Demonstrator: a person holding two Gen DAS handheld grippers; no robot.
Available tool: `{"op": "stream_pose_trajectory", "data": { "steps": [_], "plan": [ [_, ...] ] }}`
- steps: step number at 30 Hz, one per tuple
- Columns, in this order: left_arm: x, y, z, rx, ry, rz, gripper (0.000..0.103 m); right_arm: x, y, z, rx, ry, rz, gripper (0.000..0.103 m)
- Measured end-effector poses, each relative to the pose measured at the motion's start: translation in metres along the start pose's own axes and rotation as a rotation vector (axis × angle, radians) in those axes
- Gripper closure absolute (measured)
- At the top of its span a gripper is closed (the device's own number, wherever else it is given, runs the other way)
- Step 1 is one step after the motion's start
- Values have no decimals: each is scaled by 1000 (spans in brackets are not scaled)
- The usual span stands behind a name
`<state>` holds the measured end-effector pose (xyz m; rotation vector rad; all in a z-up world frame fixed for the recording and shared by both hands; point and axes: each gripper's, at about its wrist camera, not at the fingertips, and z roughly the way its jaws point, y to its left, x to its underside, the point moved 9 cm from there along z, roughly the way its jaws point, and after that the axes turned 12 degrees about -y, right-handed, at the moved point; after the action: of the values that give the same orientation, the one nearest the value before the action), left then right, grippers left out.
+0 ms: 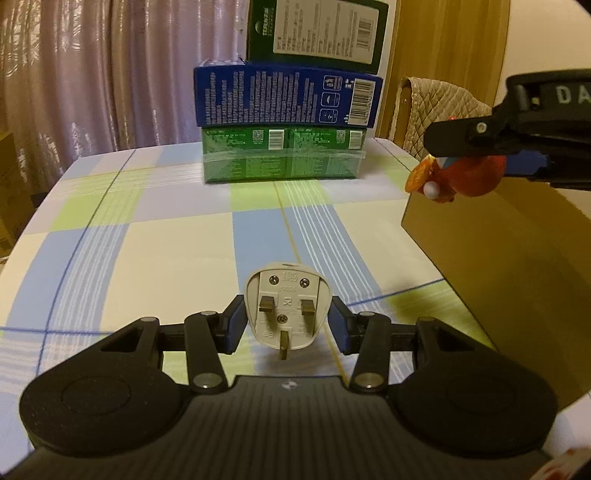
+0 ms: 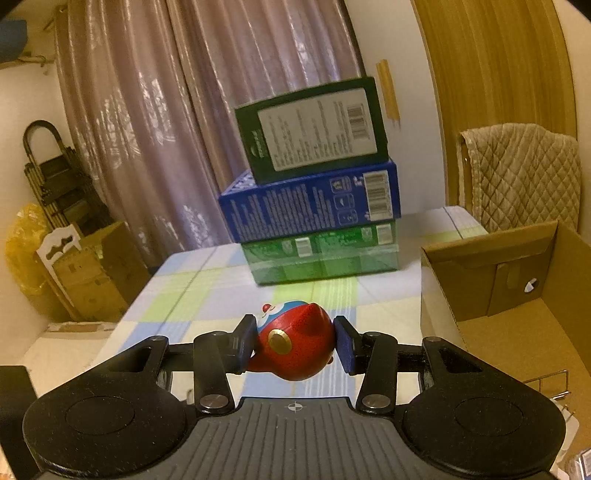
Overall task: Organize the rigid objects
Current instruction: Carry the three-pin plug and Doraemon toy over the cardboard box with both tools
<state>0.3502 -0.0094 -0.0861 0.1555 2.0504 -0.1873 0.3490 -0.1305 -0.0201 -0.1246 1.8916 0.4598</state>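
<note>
A grey three-pin plug adapter point(image 1: 286, 306) stands between the fingers of my left gripper point(image 1: 286, 323), pins facing the camera. The left pad touches it and the right pad stands just off its side, so the grip is unclear. My right gripper point(image 2: 295, 341) is shut on a red toy figure point(image 2: 295, 343) with a gold disc and a cartoon face. In the left wrist view the right gripper point(image 1: 491, 147) holds the toy point(image 1: 458, 177) above the near corner of a cardboard box point(image 1: 498, 266).
The open cardboard box point(image 2: 517, 325) stands on the right of the checked tablecloth point(image 1: 166, 240). Three stacked cartons, green point(image 1: 282, 158), blue point(image 1: 288, 96) and dark green point(image 1: 317, 33), stand at the table's far side. A padded chair point(image 2: 524, 173) is behind right.
</note>
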Motion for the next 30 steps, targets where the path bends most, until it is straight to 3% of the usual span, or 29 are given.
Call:
{"op": "stream_pose_trajectory", "data": {
  "steps": [16, 30],
  "plan": [
    [-7, -30, -104, 19, -10, -17, 61, -10, -29, -97, 62, -61, 42, 61],
    [-36, -90, -147, 83, -60, 26, 61, -24, -72, -161, 125, -108, 80, 61]
  ]
}}
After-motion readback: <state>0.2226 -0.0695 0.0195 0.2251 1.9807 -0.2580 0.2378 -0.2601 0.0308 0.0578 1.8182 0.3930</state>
